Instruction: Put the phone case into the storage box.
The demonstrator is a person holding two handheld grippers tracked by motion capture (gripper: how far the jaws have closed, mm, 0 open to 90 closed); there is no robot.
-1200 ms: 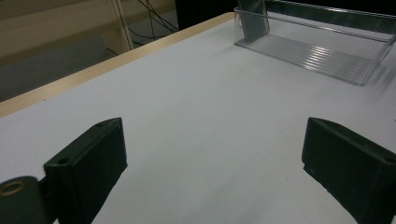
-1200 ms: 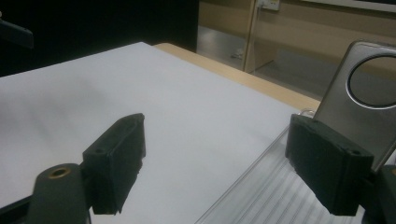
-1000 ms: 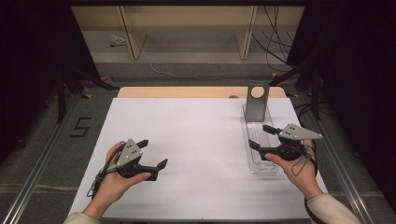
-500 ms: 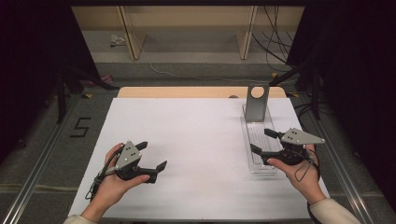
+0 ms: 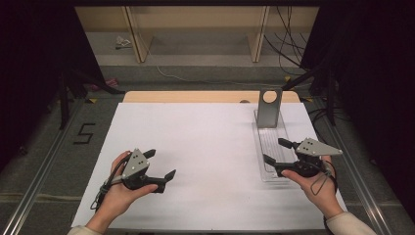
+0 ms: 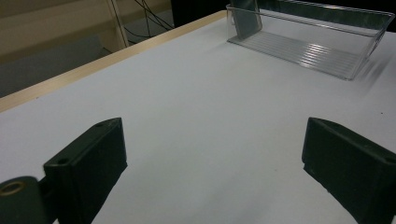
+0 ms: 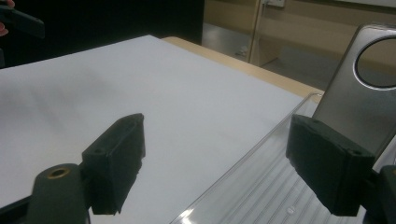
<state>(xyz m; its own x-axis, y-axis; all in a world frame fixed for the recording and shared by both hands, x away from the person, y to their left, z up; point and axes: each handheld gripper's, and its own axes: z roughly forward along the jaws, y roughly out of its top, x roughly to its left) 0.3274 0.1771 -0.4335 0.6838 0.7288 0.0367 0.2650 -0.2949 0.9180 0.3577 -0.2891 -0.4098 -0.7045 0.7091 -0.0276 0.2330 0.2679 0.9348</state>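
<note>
High view, near edge: left gripper (image 5: 159, 165), jaws spread, nothing between them, over bare white table (image 5: 195, 142). Right gripper (image 5: 279, 152), jaws likewise parted and unloaded, at the near end of the clear plastic tray (image 5: 268, 142). Tray: long, narrow, transparent, ribbed floor, low walls; lies on the table's right side, running front to back. Grey metal plate (image 5: 269, 108) with round hole stands upright at its far end. Floor, left: marking "5" (image 5: 84, 133).

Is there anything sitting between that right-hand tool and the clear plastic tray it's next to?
Nothing visible does. The right hand-held gripper hangs open at the near end of the clear tray, one jaw over the tray, one over bare white table. The grey metal stand sits at the tray's far end.
</note>
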